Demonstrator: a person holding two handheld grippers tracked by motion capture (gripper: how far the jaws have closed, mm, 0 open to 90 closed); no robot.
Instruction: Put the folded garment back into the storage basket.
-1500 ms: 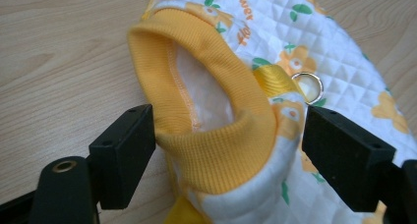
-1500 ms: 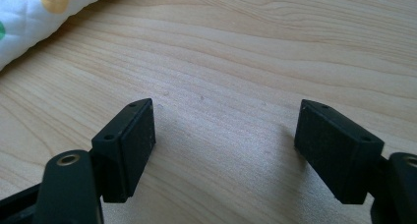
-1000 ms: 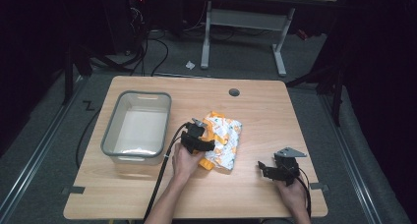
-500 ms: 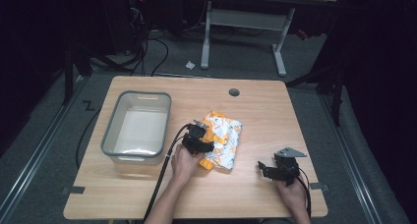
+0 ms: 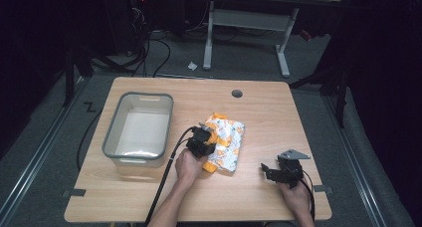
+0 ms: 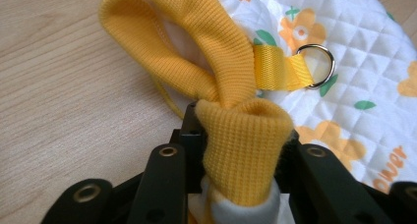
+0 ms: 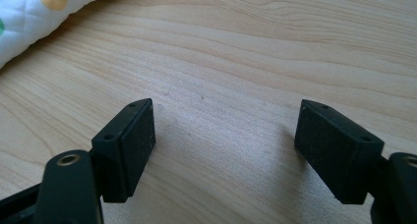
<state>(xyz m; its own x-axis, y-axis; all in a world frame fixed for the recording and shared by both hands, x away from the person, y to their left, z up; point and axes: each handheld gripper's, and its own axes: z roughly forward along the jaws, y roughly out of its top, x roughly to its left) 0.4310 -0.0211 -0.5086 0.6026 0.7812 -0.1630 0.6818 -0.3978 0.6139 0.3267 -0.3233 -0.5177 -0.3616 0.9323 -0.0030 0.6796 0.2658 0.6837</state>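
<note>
A white quilted garment [image 5: 229, 137] with orange flowers lies in the middle of the wooden table [image 5: 268, 112]. Its yellow ribbed trim [image 6: 196, 37] is bunched into a fold, with a yellow strap and metal ring [image 6: 317, 64] beside it. My left gripper [image 5: 201, 141] sits at the garment's left edge. Its jaws have just been closing and now pinch the fold of trim, as the left gripper view [image 6: 239, 135] shows. My right gripper [image 5: 268, 170] rests low at the table's near right, jaws wide apart over bare wood [image 7: 226, 130], with a corner of the garment [image 7: 29, 17] farther off.
A clear plastic bin with a grey rim [image 5: 144, 94] stands on the table's left half, close to my left hand. A round cable hole [image 5: 237, 93] sits near the far edge. Beyond the table are dark floor, cables and a desk frame.
In the high view both hands and the garment keep their places; at that size no shift shows.
</note>
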